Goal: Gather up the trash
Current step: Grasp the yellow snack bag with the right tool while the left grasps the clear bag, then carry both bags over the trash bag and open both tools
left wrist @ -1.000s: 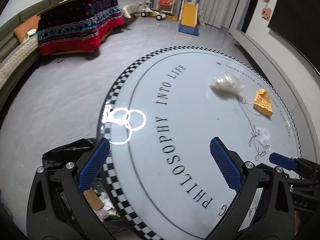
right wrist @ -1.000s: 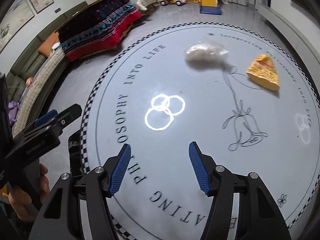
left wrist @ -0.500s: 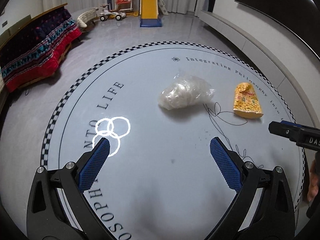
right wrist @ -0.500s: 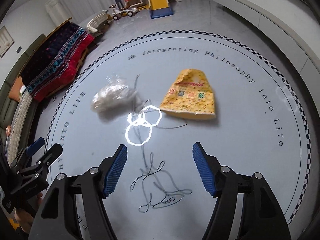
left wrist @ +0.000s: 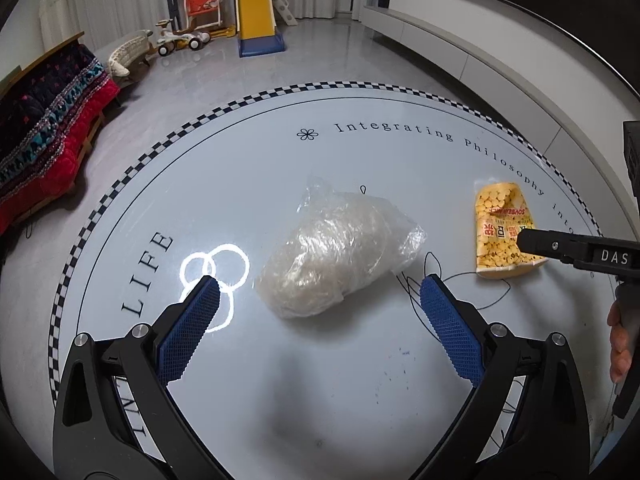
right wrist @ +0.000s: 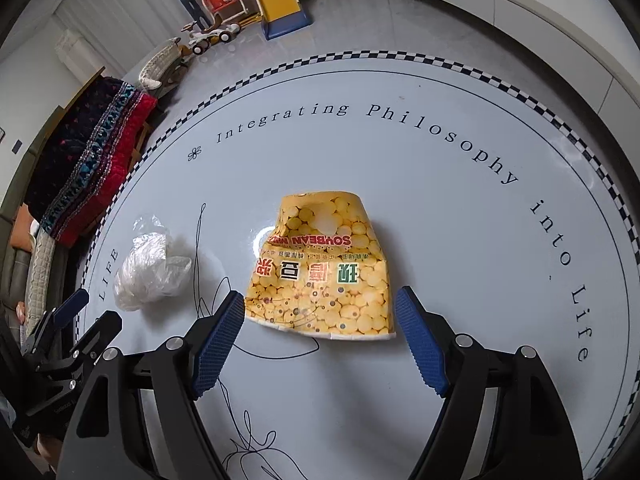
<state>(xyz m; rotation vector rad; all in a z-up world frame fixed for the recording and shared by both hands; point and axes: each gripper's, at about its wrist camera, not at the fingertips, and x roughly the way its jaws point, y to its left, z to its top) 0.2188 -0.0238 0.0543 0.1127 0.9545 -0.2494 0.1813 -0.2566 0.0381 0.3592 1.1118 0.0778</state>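
1. Left wrist view: the left gripper is released, its blue pads spread wide and grasping nothing.
2. The crumpled clear plastic bag lies on the round white desk at 12 o'clock from the gripper, just beyond the fingertips and not touching them.
3. The flattened yellow soybean milk carton lies at 2 o'clock, apart from the bag. A finger of the right gripper crosses in front of the carton's near edge.
4. Right wrist view: the right gripper is released, holding nothing.
5. The carton lies flat at 12 o'clock, its near edge between the two pads; contact cannot be told.
6. The plastic bag lies at 10 o'clock, with the left gripper just beside it at 9 o'clock.
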